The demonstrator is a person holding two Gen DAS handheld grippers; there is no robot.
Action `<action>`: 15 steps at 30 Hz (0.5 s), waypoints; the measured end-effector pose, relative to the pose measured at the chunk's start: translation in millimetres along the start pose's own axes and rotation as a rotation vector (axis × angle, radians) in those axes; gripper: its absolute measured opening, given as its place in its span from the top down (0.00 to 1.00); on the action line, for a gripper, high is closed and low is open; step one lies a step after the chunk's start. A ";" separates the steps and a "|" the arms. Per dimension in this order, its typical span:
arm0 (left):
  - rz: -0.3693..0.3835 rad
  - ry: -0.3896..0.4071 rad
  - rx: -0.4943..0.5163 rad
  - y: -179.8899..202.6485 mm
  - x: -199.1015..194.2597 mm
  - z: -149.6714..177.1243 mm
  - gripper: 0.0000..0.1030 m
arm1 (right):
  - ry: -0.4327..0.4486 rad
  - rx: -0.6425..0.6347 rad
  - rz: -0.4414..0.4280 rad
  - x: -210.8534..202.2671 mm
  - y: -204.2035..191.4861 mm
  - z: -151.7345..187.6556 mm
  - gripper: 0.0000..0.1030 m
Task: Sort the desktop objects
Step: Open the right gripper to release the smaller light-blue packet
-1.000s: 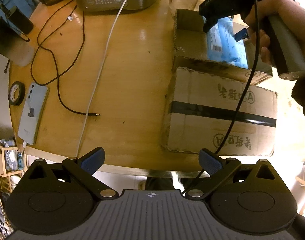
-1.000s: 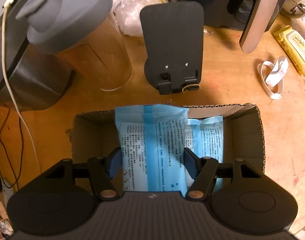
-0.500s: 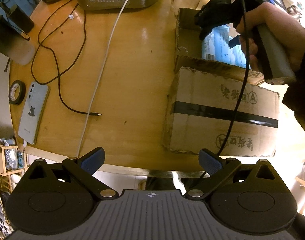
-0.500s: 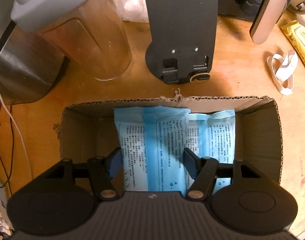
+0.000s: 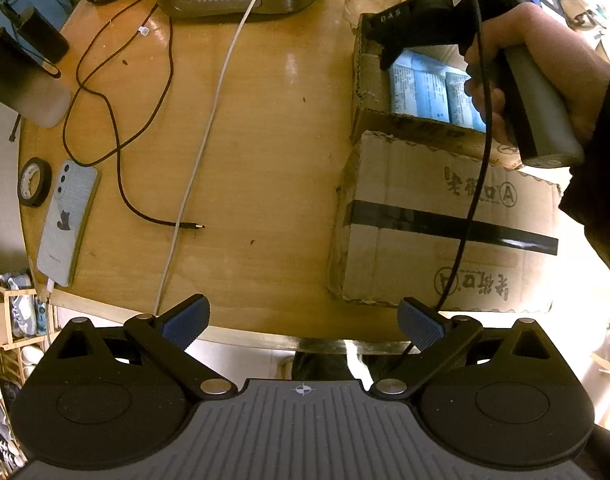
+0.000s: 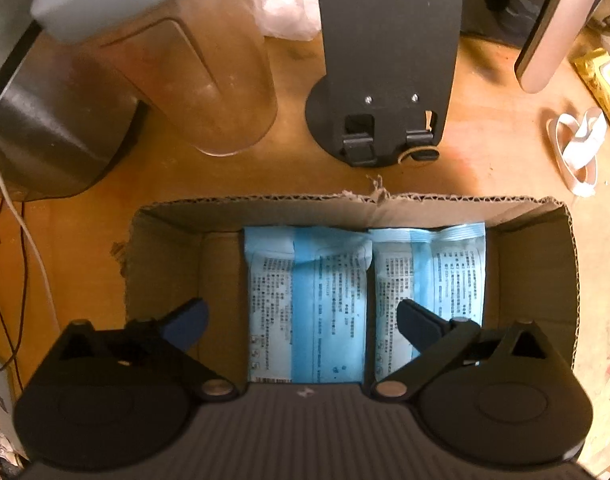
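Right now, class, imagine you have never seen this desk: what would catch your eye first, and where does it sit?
Most striking are two pale blue packets lying side by side in the open cardboard box, with the right gripper open just above them. Beside that box a closed carton banded with black tape sits near the table's edge, and a phone lies far left.
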State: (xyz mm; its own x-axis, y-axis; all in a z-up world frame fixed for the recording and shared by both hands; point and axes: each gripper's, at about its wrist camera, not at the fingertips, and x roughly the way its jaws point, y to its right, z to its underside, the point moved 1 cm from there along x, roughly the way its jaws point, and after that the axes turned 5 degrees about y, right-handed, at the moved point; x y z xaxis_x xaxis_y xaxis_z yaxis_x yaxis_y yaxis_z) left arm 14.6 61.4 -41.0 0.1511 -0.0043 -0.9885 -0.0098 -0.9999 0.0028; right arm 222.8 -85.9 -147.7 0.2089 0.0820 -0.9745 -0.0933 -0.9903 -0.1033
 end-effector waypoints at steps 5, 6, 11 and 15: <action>0.001 0.002 0.002 0.7 -0.4 0.5 0.00 | -0.010 0.010 -0.008 1.8 0.6 0.2 0.00; 0.001 0.003 0.002 0.8 -0.6 0.6 0.00 | -0.009 0.011 -0.009 0.7 4.2 -0.8 0.00; -0.001 0.005 0.002 1.2 -0.8 0.9 0.00 | -0.003 0.009 -0.010 -4.1 3.8 1.2 0.00; 0.000 0.007 0.002 2.6 -1.3 1.2 0.00 | 0.004 0.005 -0.010 -5.8 2.9 2.5 0.00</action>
State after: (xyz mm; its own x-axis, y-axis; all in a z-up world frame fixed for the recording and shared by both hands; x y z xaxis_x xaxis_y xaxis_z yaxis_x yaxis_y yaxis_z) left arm 13.2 58.8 -40.0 0.1582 -0.0041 -0.9874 -0.0120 -0.9999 0.0022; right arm 218.9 -89.0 -142.9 0.2137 0.0910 -0.9726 -0.0966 -0.9888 -0.1138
